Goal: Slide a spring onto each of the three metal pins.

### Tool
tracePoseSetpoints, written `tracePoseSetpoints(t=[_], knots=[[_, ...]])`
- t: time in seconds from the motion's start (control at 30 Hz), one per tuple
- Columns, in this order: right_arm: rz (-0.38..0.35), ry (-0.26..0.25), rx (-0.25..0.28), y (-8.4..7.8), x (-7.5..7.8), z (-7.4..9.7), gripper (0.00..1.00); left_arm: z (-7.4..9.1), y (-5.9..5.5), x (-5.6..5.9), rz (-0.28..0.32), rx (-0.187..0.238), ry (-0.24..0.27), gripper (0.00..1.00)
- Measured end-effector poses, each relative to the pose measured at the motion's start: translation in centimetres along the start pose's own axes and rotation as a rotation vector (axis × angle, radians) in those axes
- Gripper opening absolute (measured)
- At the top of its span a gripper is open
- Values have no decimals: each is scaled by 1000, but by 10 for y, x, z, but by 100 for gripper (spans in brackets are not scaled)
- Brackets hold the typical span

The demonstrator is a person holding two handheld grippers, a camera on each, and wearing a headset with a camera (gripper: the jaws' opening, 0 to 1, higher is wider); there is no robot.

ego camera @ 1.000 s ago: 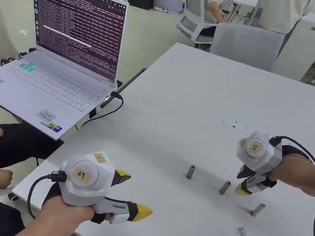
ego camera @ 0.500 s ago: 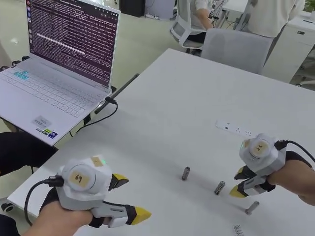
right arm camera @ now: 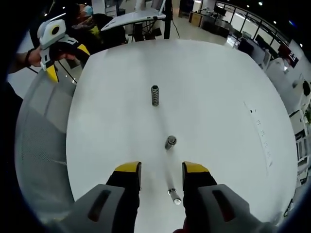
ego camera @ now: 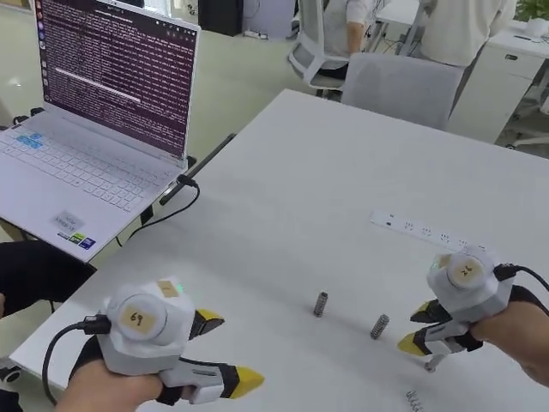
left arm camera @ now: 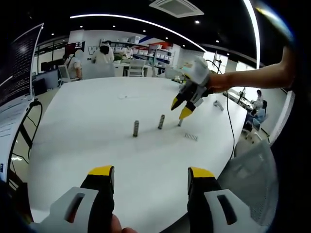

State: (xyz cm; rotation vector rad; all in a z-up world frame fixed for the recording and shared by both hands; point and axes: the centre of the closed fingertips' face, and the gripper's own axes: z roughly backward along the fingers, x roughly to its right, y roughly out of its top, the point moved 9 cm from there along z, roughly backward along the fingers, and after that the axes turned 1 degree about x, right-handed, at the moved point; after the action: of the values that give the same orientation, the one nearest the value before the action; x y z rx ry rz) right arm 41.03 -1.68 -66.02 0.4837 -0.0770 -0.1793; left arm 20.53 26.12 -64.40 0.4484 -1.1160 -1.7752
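While the right gripper (right arm camera: 161,168) hangs over the bare pin (right arm camera: 173,195), its jaws are apart and grip nothing. The pin shows in the gap between them, closer to one jaw than the other. Whether it stands or lies cannot be told.

The near pin (right arm camera: 170,142) and the far pin (right arm camera: 155,95) stand upright on the table (ego camera: 326,172), each apparently already carrying coils. The spring (left arm camera: 190,137) lies flat just beside the bare pin. The left gripper (left arm camera: 150,172), jaws also apart and empty, hovers well apart from the work.

Hazards:
- A jaw lowered off-centre is likely to strike the bare pin and tip or roll it.
- A sideways sweep toward the spring may knock over the near pin.
- Closing too hard on the spring, or on its end coils alone, may flick it away across the table.
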Motion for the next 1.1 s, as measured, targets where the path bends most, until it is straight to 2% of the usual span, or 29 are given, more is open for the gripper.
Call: tracePoseSetpoints(t=[0.23,0.7,0.93,1.1], knots=[[-71,-25,84,-5,-5,6,34,-1,2,0,0,0,-2,56],[-159,-87,203,-18,-15,26,38,-1,2,0,-2,-1,1,56],[-206,-116,248,-29,-22,37,40,-2,2,1,-3,-3,-2,56],[-219,-126,260,-36,-29,41,42,-3,3,0,-6,-3,-4,56]])
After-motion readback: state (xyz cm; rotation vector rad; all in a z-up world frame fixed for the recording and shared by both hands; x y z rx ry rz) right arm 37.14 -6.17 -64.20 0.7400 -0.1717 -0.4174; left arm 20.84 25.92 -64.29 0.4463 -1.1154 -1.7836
